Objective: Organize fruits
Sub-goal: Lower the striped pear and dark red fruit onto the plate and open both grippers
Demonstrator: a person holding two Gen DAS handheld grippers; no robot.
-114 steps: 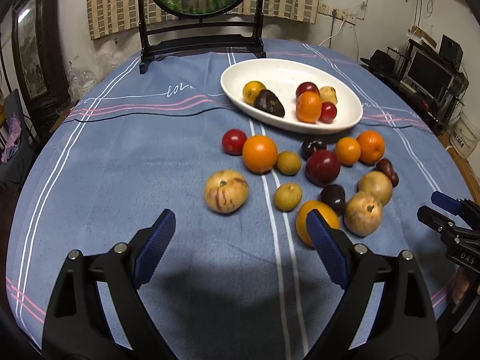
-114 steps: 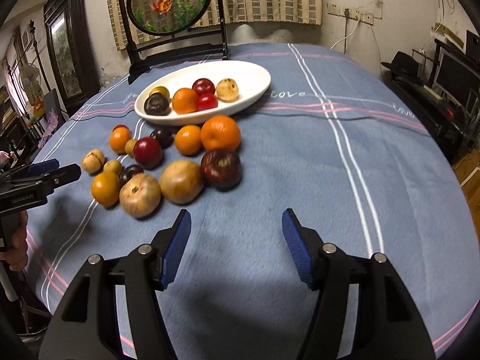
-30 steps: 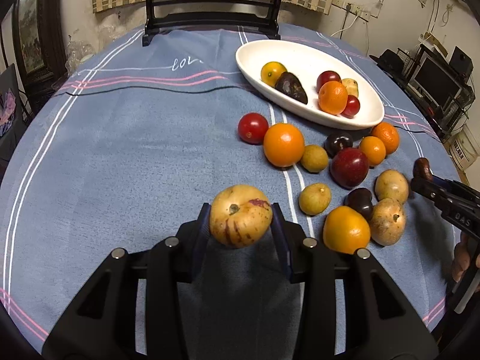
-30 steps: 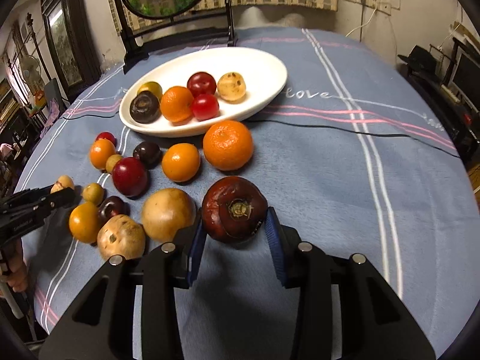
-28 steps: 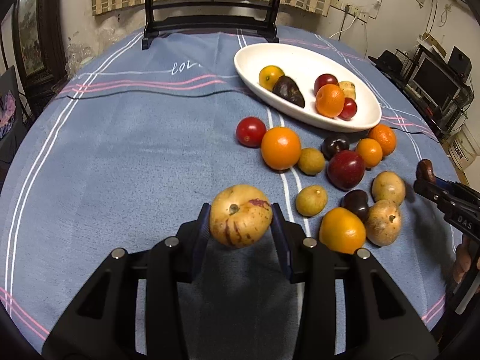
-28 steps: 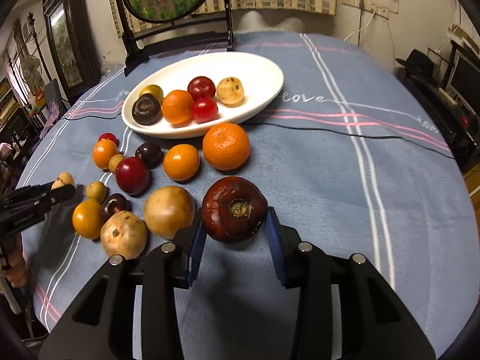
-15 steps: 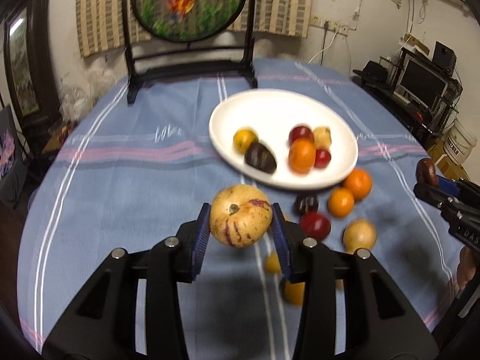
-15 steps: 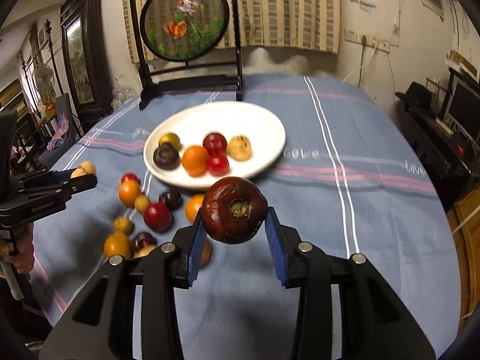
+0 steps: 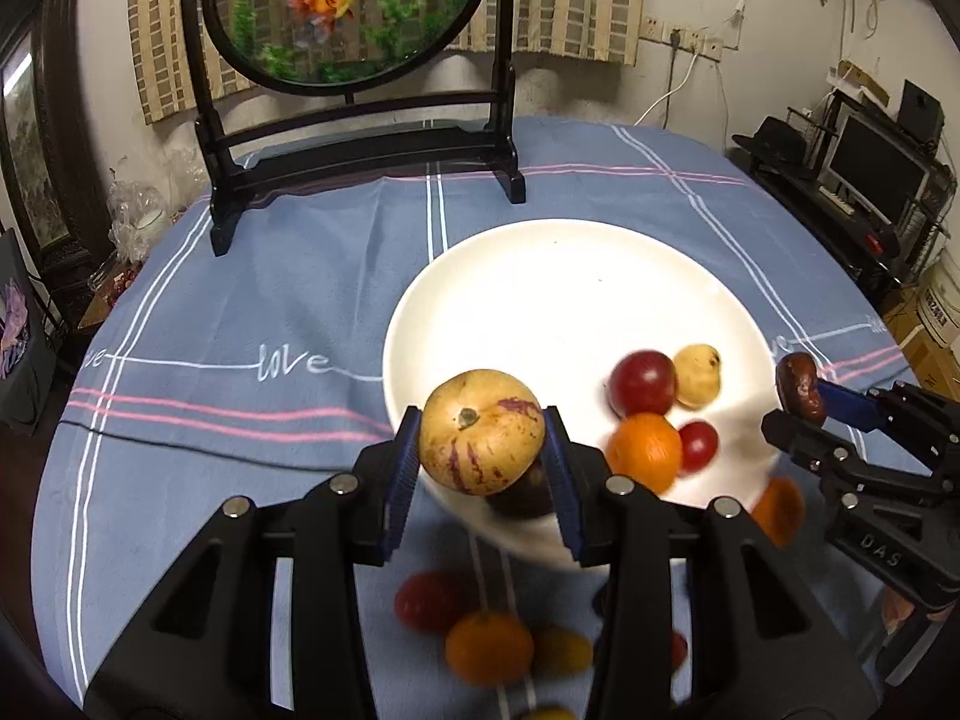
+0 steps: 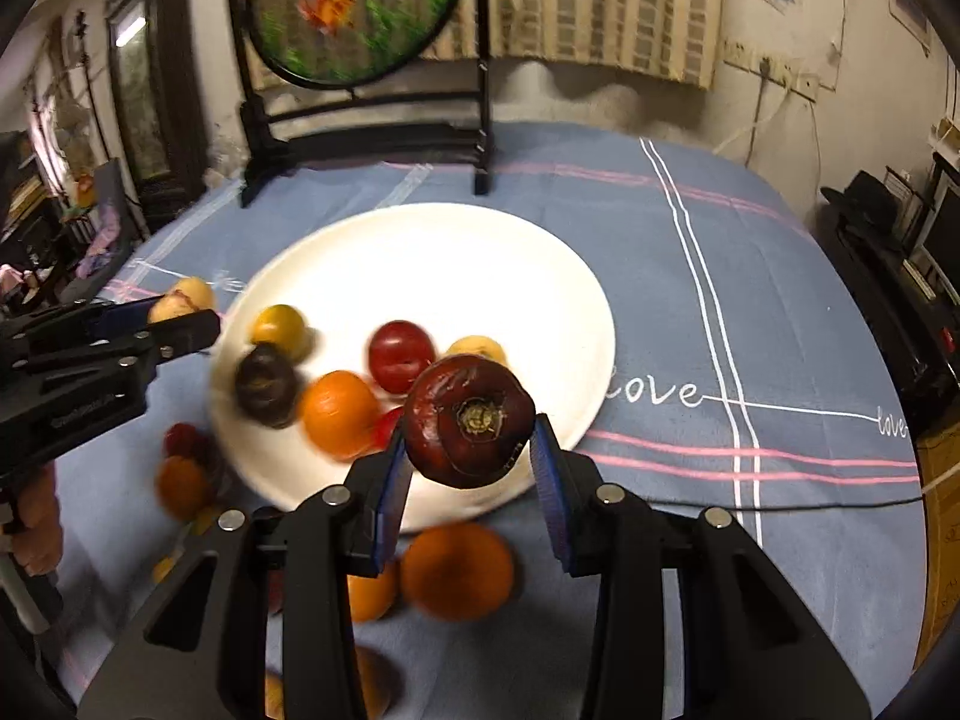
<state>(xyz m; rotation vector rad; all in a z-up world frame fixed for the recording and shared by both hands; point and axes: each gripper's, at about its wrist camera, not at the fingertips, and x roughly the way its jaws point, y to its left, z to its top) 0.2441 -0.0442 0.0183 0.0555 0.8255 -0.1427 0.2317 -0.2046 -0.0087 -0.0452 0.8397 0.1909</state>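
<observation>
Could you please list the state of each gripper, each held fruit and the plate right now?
Left gripper: shut on the yellow striped fruit.
Yellow striped fruit: held off the table, near the plate.
Right gripper: shut on the dark red fruit.
Dark red fruit: held off the table.
White plate: partly filled, far half bare.

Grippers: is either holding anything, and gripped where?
Both. The left gripper clamps the yellow purple-streaked fruit across its sides, stem end facing the camera. The right gripper clamps the dark red fruit by its sides likewise.
</observation>
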